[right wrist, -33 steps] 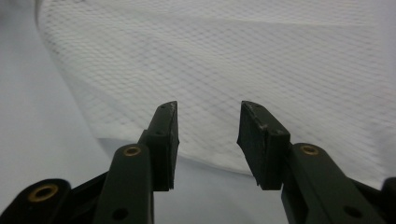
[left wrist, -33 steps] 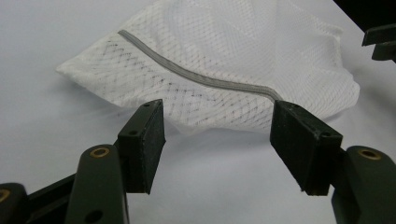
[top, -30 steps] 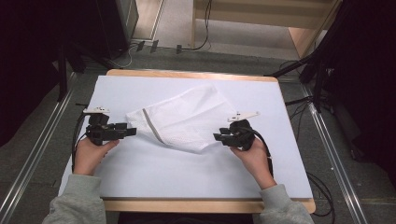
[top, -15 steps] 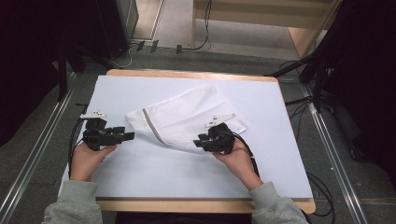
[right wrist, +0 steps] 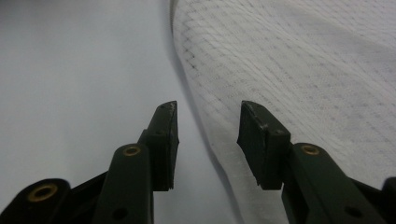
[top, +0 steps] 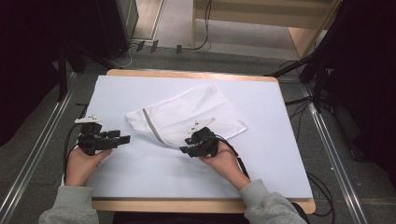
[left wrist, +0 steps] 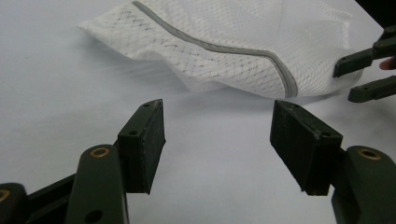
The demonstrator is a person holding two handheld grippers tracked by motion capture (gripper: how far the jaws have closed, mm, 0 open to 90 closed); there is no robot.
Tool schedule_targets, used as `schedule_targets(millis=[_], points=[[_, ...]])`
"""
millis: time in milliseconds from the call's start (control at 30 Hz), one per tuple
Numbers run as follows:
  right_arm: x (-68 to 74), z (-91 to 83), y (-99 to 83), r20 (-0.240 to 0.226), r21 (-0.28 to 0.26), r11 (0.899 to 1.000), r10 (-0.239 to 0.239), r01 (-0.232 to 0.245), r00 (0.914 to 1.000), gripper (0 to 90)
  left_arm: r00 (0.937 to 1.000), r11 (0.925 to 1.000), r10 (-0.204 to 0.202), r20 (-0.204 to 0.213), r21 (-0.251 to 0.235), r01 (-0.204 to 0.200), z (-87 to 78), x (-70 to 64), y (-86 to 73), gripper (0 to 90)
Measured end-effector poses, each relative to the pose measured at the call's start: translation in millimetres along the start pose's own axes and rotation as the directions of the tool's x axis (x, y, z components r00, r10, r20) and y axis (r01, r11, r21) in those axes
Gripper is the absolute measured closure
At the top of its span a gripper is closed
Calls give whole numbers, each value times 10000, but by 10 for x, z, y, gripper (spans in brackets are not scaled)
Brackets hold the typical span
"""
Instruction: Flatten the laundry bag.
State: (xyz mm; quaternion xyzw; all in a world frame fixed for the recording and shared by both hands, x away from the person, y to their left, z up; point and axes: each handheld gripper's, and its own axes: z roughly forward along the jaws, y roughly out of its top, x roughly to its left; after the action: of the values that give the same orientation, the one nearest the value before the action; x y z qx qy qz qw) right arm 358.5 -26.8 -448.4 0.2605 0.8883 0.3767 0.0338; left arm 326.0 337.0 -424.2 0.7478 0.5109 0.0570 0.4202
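Observation:
A white mesh laundry bag with a grey zip band lies flat in the middle of the white table cover. My left gripper hovers open to the left of the bag, a short gap from its zip end; in the left gripper view the bag lies beyond the wide-apart jaws. My right gripper is at the bag's near edge, open. In the right gripper view its jaws stand on either side of the bag's edge, with mesh under the right jaw.
The white cover spans the wooden table, whose edge shows at the front. Cables trail off both sides, and metal rails run along the floor. Dark equipment stands behind the table at the left and right.
My right gripper has moved left and in along the bag's near edge, from its right corner to its middle. The left gripper drifted slightly toward the person.

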Motion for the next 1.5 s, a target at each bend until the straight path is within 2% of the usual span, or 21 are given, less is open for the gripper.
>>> schedule_targets(millis=[133,233,300,433,500,567,633,700,900,933,1000,1200,1267,1367,1500], points=[[-45,118,7,195,191,9998,-27,24,9998,575,10000,10000,-25,-55,-51,25,-19,10,-22,363],[-46,212,13,467,372,9989,-296,278,9985,571,10000,10000,-26,-81,-50,25,-28,19,-36,363],[-42,251,16,610,232,9986,-496,482,9969,580,9999,9999,-84,-76,-72,84,-29,23,-45,364],[-43,279,28,955,116,9968,-798,791,9922,701,9999,9999,-111,-106,-89,110,-37,26,-56,364],[-71,282,41,858,72,9985,-543,539,9948,810,9999,9999,-85,-106,-78,84,-42,31,-58,364],[-97,287,61,628,37,9998,-174,172,9979,884,9999,9999,-83,-99,-101,82,-44,36,-60,364],[-102,280,91,480,110,9999,2,-7,9988,900,9999,9999,-97,-84,-117,96,-48,44,-60,365],[-96,240,139,457,122,9999,-88,82,9989,900,9999,9998,-124,-64,-131,123,-47,49,-61,365],[-80,9,248,87,-628,9980,102,-96,9999,900,9999,9999,-118,-85,-112,117,-43,54,-60,366],[-74,-26,264,65,-565,9983,121,-117,9999,900,9999,9999,-124,-85,-119,123,-44,55,-60,366],[-62,-102,297,91,-734,9973,-45,51,9999,900,9998,9997,-179,-112,-161,177,-45,55,-61,366],[-57,-333,390,86,-1275,9918,-92,102,9999,900,9998,9997,-160,-110,-187,158,-45,68,-62,366],[-114,-370,392,199,-1345,9909,-55,81,9998,900,9998,9997,-174,-106,-187,172,-42,65,-62,366],[-272,-353,365,300,-1416,9895,321,-276,9990,900,9998,9998,-149,-91,-112,148,-36,60,-62,366],[-524,-258,314,374,-1214,9874,1071,-1018,9935,900,9999,9999,-86,-68,-117,85,-23,51,-62,366]])
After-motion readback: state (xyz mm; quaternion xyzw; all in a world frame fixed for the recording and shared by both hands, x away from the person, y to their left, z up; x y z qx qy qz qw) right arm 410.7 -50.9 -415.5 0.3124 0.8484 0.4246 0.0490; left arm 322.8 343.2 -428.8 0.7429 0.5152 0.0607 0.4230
